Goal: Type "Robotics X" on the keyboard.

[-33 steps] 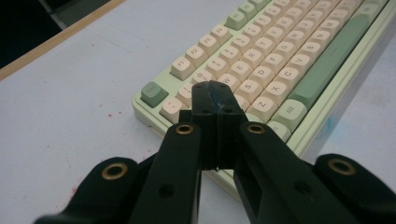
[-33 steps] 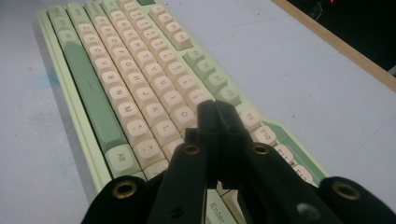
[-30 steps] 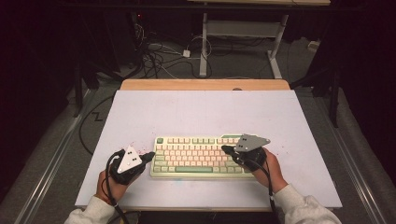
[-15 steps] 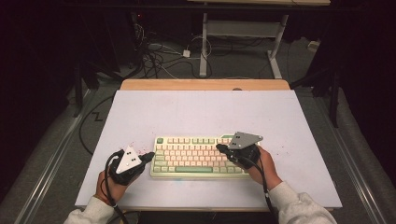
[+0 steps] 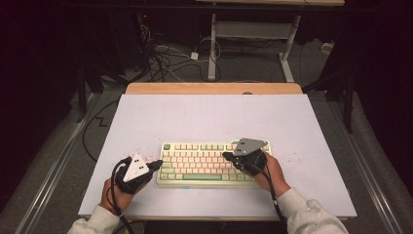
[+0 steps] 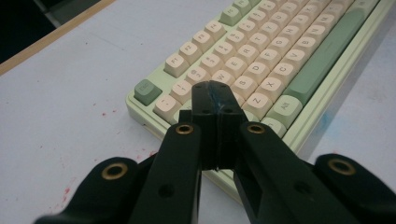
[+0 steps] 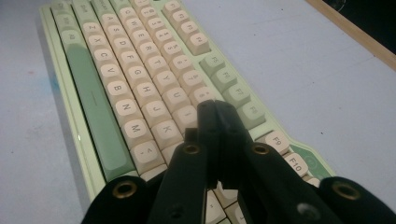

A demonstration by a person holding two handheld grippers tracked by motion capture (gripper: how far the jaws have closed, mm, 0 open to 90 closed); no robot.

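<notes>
A pale green keyboard [image 5: 195,163] with cream keys lies near the front of the white table top [image 5: 209,117]. My left gripper [image 5: 157,165] is at the keyboard's left end, jaws pressed together with nothing between them. In the left gripper view its tip [image 6: 215,91] hovers over the keys at the left end of the keyboard [image 6: 280,60]. My right gripper [image 5: 227,156] is over the right half of the keyboard, also shut and empty. In the right gripper view its tip [image 7: 215,109] sits just above the cream keys [image 7: 116,88] beside the green function keys.
A wooden strip [image 5: 214,88] borders the table's far edge. Beyond it, cables [image 5: 165,58] lie on the floor and a metal desk frame [image 5: 253,39] stands there. Faint red specks [image 5: 141,151] mark the table top left of the keyboard.
My right gripper has edged a little to the left over the keys. The left gripper and the keyboard have stayed put.
</notes>
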